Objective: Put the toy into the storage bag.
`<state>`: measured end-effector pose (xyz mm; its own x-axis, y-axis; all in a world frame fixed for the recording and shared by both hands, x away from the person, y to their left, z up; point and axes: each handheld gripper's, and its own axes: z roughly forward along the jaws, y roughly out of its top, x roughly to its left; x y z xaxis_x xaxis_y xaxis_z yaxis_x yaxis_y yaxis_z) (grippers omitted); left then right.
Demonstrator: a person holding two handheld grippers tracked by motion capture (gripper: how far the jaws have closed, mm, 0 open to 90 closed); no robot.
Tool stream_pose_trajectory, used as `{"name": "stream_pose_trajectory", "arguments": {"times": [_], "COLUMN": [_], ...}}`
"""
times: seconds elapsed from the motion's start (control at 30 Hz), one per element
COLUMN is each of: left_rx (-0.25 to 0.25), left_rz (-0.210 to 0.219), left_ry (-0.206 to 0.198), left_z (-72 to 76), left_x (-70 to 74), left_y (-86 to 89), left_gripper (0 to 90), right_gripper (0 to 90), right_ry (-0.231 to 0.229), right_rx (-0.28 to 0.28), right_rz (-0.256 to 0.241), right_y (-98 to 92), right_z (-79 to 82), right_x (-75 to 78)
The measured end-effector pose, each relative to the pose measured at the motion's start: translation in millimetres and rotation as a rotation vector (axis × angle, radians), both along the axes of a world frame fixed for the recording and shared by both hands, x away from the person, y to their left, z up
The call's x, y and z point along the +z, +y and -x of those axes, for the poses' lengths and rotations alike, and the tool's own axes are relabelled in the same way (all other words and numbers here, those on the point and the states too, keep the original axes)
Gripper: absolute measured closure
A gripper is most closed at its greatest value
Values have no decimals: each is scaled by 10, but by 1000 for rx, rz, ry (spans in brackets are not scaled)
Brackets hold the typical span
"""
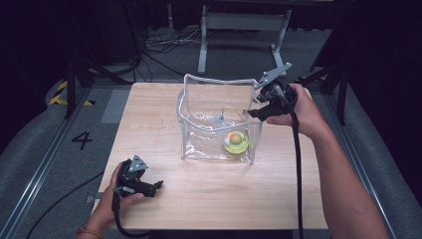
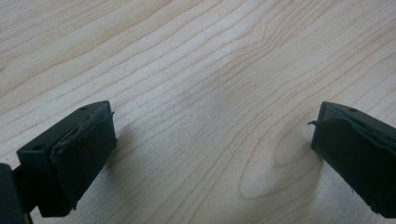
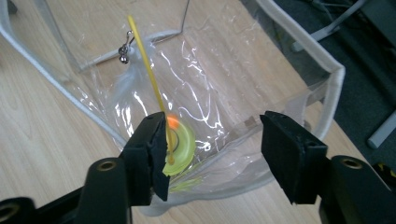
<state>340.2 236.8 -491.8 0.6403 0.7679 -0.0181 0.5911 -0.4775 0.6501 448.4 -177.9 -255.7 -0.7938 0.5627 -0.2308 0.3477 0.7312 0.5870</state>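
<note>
- We see a dark room with a grey floor (image 1: 45, 134); black cables (image 1: 159, 42) lie on it behind the table, a grey metal frame (image 1: 244, 30) stands farther back, and a "4" (image 1: 82, 140) is marked on the floor at the left.
- We look down on a light wooden table (image 1: 209, 194) with clear grain, bare around the left tongs.
- We find a clear plastic bag (image 1: 199, 119) with a pale trimmed rim standing open near the middle of the table, toward its far side; its walls are creased and glossy.
- Inside it we make out a yellow-green disc (image 1: 235, 143) with an orange spot, lying at the bottom near the right wall, a thin yellow cord (image 3: 147, 65) rising from it, and a small metal clasp (image 3: 124, 48) with something white and wispy.
- Our right tongs (image 1: 256, 113) are over the bag's right rim, jaws apart and holding nothing.
- Our left tongs (image 1: 158, 186) rest low near the table's front left corner, jaws wide apart over bare wood.
</note>
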Motion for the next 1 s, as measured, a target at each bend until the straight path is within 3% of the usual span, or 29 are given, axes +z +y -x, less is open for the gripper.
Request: {"name": "stream_pose_trajectory", "arguments": {"times": [0.47,1.0], "left_rx": [0,-1], "left_rz": [0,0], "left_ry": [0,-1], "left_z": [-1,-2], "left_x": [0,0], "left_y": [0,1], "left_gripper": [2,2], "right_gripper": [344,331], "right_ry": [-87,-118], "right_rx": [-9,-7], "right_rz": [-41,-34], "right_y": [-334,-698], "right_z": [282,561], "right_x": [104,-77]}}
